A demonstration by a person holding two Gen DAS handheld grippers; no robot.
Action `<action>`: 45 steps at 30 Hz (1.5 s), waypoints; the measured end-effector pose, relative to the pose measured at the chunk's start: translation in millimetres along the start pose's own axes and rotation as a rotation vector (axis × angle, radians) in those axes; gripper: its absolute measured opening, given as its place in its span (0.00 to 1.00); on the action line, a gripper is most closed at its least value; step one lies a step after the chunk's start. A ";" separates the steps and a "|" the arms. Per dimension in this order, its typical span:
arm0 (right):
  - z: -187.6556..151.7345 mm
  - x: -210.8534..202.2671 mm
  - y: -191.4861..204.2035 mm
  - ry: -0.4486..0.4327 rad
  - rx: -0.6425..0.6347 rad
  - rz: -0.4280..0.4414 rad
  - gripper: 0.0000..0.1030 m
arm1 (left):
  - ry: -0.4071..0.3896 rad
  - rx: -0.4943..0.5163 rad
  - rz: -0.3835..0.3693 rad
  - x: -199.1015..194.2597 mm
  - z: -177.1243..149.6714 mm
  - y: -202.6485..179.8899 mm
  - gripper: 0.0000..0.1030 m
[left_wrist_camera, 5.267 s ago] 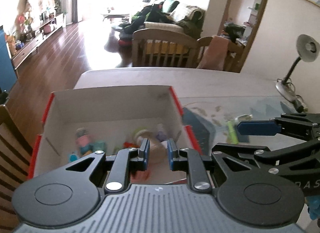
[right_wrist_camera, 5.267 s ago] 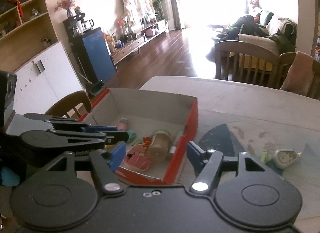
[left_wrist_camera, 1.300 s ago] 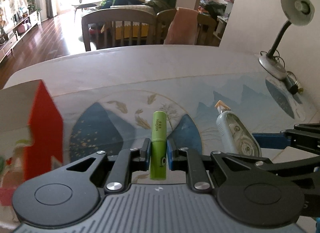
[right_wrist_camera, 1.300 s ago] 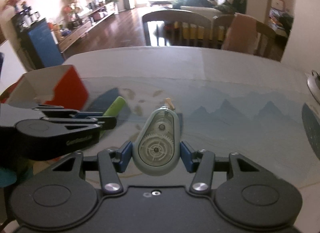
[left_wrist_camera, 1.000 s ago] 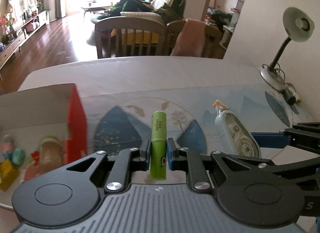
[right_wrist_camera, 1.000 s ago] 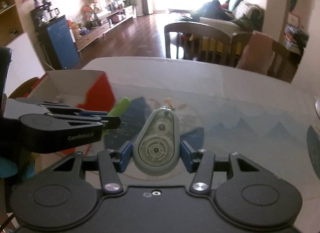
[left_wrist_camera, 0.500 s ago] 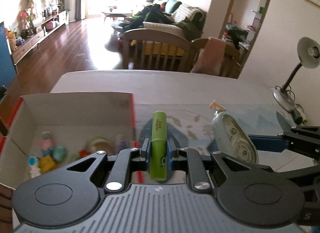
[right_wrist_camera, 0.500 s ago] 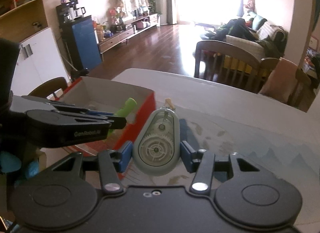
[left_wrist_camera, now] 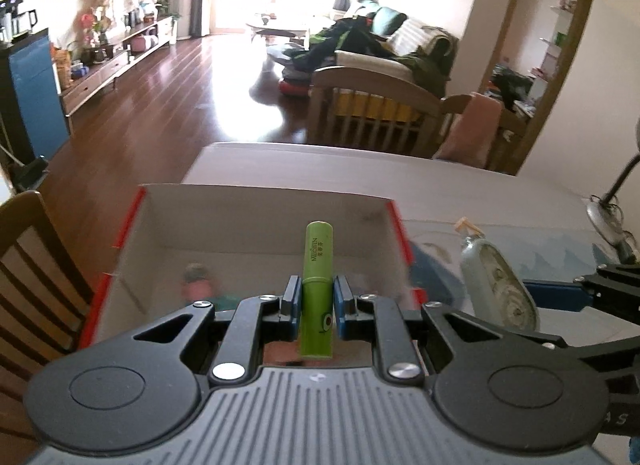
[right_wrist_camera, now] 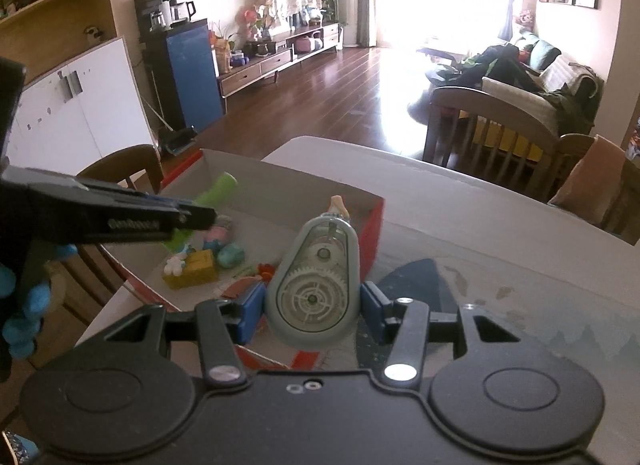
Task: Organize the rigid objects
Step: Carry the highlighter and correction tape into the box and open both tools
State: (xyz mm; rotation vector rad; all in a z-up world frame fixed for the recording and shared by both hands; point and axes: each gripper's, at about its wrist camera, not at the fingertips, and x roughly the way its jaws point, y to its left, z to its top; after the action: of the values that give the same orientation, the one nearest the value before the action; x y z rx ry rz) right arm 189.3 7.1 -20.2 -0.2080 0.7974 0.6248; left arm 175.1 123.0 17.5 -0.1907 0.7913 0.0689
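Left gripper (left_wrist_camera: 316, 301): jaws pinching green tube (left_wrist_camera: 317, 285) at mid-body, upright, cap end fwd, held above the red-sided box (left_wrist_camera: 394, 225); looks light, stiff, smooth plastic, likely slippery, so grip mid-length w/ pads flat. Right gripper (right_wrist_camera: 312, 311): jaws clamped on correction-tape dispenser (right_wrist_camera: 314, 289) across its wide lower shell, tip fwd, near box's right wall; light, rigid, prob. brittle casing. Box interior: small toys (right_wrist_camera: 192, 263), loose on floor.

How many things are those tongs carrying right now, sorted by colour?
Green: 1, the green tube in the left tongs.
Grey: 1, the correction tape dispenser in the right tongs.
Total: 2, both at the red box.
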 end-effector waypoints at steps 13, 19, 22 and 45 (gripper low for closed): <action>12.3 55.9 37.9 0.040 -0.039 0.010 0.50 | 0.056 -0.002 0.077 33.0 0.8 71.6 0.16; 19.8 94.8 52.5 0.075 -0.068 -0.006 0.50 | 0.092 -0.008 0.077 59.3 2.0 89.7 0.16; 21.9 110.9 56.6 0.097 -0.088 -0.014 0.50 | 0.114 0.013 0.060 72.1 2.9 90.2 0.16; 19.5 152.3 66.6 0.204 -0.140 -0.022 0.50 | 0.357 0.101 0.024 147.7 -0.6 81.7 0.16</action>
State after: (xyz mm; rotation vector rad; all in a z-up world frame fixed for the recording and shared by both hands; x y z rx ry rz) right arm 242.2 135.8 -113.1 -0.4130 0.9468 0.6458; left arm 267.5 201.5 -99.9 -0.0981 1.1506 0.0167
